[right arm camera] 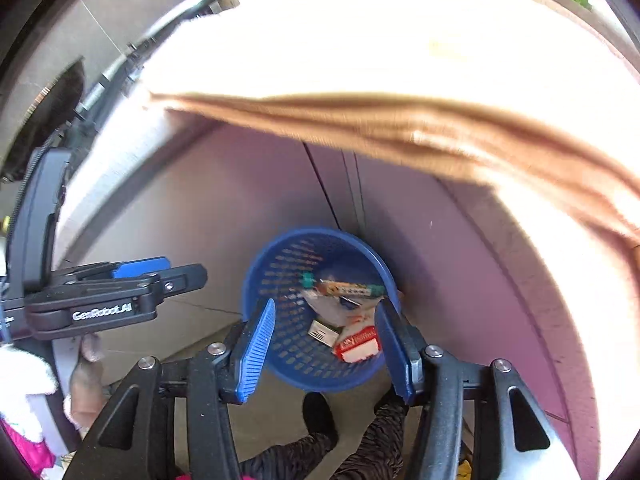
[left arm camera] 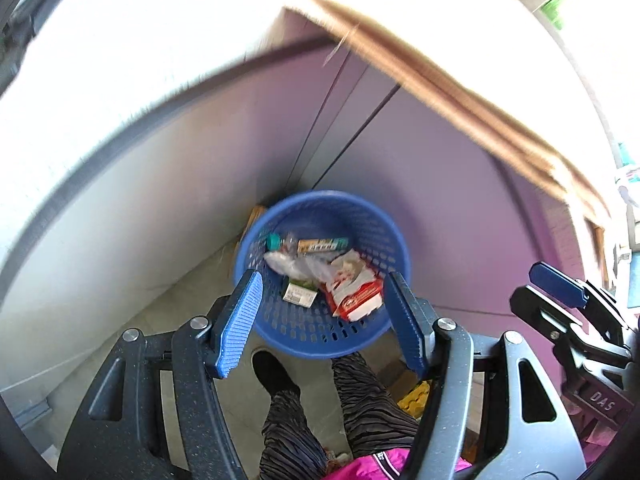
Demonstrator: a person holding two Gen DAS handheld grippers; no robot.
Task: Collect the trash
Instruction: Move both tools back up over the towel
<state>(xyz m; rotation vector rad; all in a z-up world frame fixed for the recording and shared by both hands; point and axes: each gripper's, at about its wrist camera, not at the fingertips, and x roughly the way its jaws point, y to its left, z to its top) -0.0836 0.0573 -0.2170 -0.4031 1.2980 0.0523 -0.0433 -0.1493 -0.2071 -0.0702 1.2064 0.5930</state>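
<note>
Both claws raised over a blue basket of trash on the floor.

Left claw (left arm camera: pixel 322 322) spread apart, nothing between its blue pads (left arm camera: pixel 240 320); right claw (right arm camera: pixel 326 350) likewise apart and bare; basket (left arm camera: pixel 312 332) standing in the floor's corner against purple walls (left arm camera: pixel 440 184); inside, a red-and-white packet (left arm camera: pixel 354 292), a small green-labelled box (left arm camera: pixel 298 292), crumpled clear plastic (left arm camera: pixel 288 264) and a teal-capped tube (left arm camera: pixel 308 245); striped trouser legs (left arm camera: pixel 368 404) and a black shoe (left arm camera: pixel 274 372) just beside the basket.
</note>
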